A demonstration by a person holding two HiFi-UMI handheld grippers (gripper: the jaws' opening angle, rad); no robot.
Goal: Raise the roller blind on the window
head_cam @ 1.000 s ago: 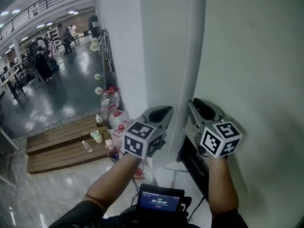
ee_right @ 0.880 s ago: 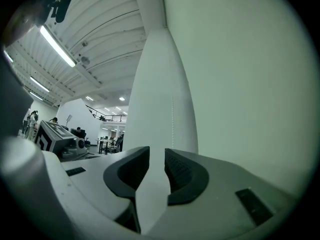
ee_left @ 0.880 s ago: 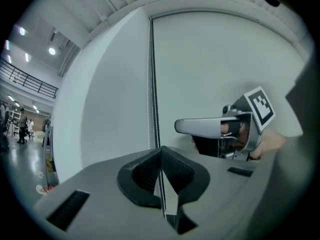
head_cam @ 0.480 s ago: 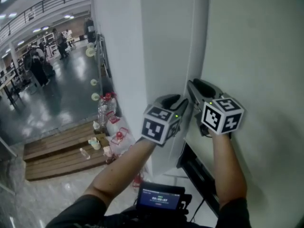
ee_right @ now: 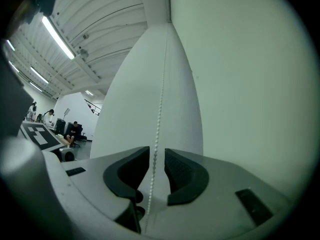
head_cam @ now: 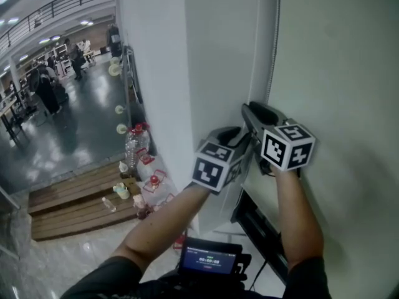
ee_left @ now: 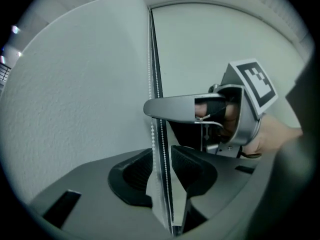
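Observation:
The white roller blind [head_cam: 336, 73] fills the right of the head view, and its thin bead chain [head_cam: 272, 67] hangs along its left edge beside a white pillar [head_cam: 212, 55]. My right gripper [head_cam: 249, 112] reaches level to the chain, with my left gripper [head_cam: 240, 137] just below and left of it. In the left gripper view the chain's two strands [ee_left: 151, 84] run down between the jaws of the left gripper [ee_left: 161, 166], which have just been opening and stand apart, untouched by the pads. One strand [ee_right: 161, 99] passes between the parted pads of the right gripper [ee_right: 156, 166].
A black unit [head_cam: 255, 223] sits low against the wall under the blind. A small screen [head_cam: 209, 259] hangs at my chest. Wooden pallets [head_cam: 81, 192] with water bottles [head_cam: 134, 143] lie on the floor at left. People stand far back in the hall.
Both grippers have risen and moved in to the chain at the blind's edge. The left has closed up under the right.

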